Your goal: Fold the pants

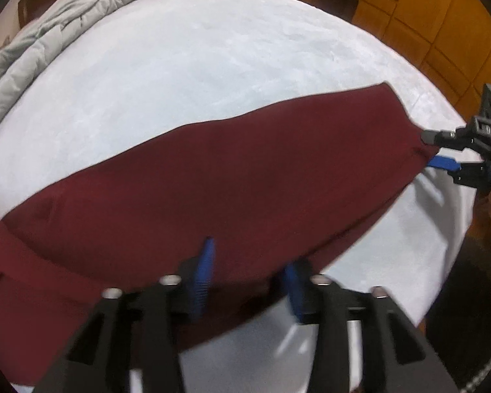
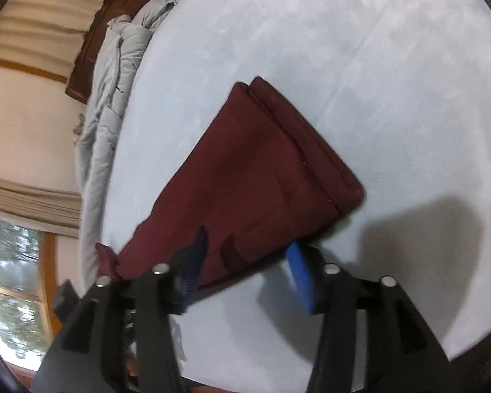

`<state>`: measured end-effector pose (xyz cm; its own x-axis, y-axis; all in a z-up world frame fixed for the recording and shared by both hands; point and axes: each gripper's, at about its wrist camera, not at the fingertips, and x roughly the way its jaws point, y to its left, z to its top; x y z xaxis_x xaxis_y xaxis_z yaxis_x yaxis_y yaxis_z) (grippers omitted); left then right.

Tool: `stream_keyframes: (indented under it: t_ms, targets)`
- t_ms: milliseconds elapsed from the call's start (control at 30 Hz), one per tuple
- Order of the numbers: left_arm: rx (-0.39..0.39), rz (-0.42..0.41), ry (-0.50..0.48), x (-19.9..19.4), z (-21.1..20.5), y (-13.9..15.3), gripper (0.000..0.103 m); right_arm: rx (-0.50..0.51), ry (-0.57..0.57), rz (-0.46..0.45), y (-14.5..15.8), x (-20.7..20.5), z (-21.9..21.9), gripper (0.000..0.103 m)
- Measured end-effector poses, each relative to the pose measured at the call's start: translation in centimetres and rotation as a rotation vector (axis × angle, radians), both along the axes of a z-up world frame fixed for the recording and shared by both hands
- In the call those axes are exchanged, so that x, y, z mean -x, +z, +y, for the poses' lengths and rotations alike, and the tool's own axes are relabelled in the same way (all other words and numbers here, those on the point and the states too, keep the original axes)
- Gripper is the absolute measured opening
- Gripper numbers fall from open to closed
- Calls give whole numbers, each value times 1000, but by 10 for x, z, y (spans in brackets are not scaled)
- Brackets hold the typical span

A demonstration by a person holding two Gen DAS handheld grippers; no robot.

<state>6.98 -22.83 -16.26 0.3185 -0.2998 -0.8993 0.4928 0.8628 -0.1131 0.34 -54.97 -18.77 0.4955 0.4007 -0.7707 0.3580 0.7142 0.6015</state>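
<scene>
On the pale bed cover (image 1: 212,65), the maroon pants (image 1: 212,180) lie folded lengthwise. Both the left gripper (image 1: 248,262) and right gripper (image 2: 245,249) are spread, pinching nothing; edges should be aligned before regrasping.

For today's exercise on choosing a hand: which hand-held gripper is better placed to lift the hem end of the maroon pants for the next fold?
Probably the right hand-held gripper: it sits open at the hem end of the maroon pants. The left hand-held gripper is over their near edge mid-length.
</scene>
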Motion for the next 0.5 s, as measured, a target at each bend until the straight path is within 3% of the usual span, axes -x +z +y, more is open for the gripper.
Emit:
stream_keyframes:
  t_ms: [67,133,200,300,400,500]
  targets:
    - [44,8,10,8,8,11,73,92,-6,46,12,6,6,56]
    - [78,-4,28,20,25,23,74,218,12,81,25,17,21,56]
    - [72,-15,73,29,48,31,78,252,72,37,39,22,44,56]
    - [27,-10,185,32,96,32,81,158,298,-71,52,11,103,63]
    - [-49,21,312,28,144,22,80,100,520,-137,53,-9,177,63]
    - [-42,54,419,25,185,16,80,81,696,-171,49,-32,242,64]
